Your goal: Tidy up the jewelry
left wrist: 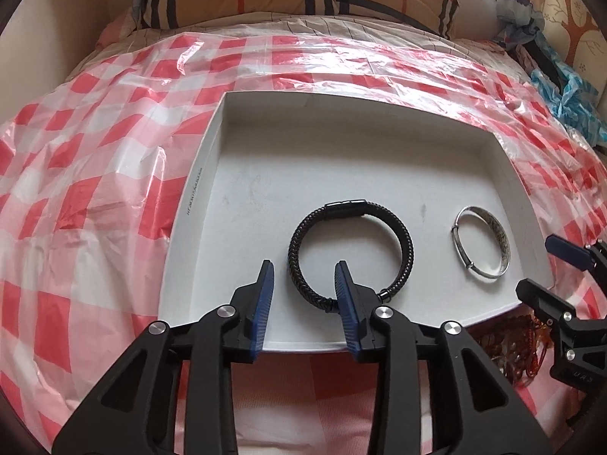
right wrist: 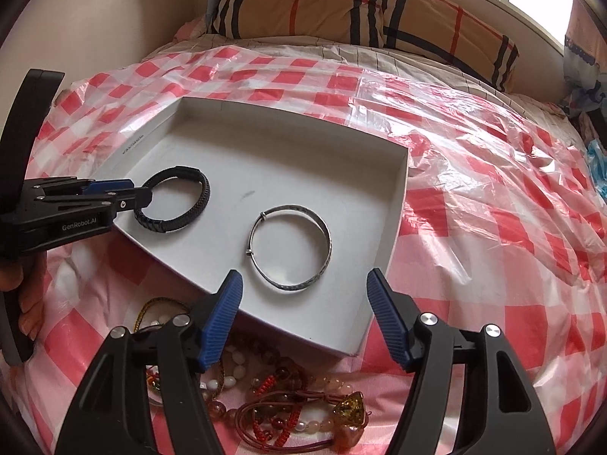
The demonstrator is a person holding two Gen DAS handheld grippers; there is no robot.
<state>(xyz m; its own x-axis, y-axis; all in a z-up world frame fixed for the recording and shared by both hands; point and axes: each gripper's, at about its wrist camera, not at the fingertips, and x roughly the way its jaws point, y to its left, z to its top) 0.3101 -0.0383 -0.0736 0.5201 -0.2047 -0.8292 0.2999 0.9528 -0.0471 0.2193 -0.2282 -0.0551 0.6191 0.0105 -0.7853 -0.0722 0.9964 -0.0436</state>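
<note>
A shallow white tray (left wrist: 303, 159) (right wrist: 303, 151) lies on the bed. In it rest a black braided bracelet (left wrist: 406, 242) (right wrist: 205, 189) and, to its right, a silver bangle (left wrist: 506, 244) (right wrist: 325, 233). My left gripper (left wrist: 303, 269) (right wrist: 146, 195) is open and straddles the bracelet's near-left band, one finger inside the ring and one outside; the pads do not press on it. My right gripper (right wrist: 303, 276) (left wrist: 546, 269) stands wide open over the tray's near edge, just in front of the bangle, holding nothing.
A tangle of beaded necklaces and bracelets (right wrist: 288, 402) (left wrist: 508, 341) lies on the red-and-white checked plastic sheet (left wrist: 95, 189) in front of the tray. A plaid pillow (right wrist: 341, 3) is at the far end. A person's hand (right wrist: 26, 303) holds the left gripper.
</note>
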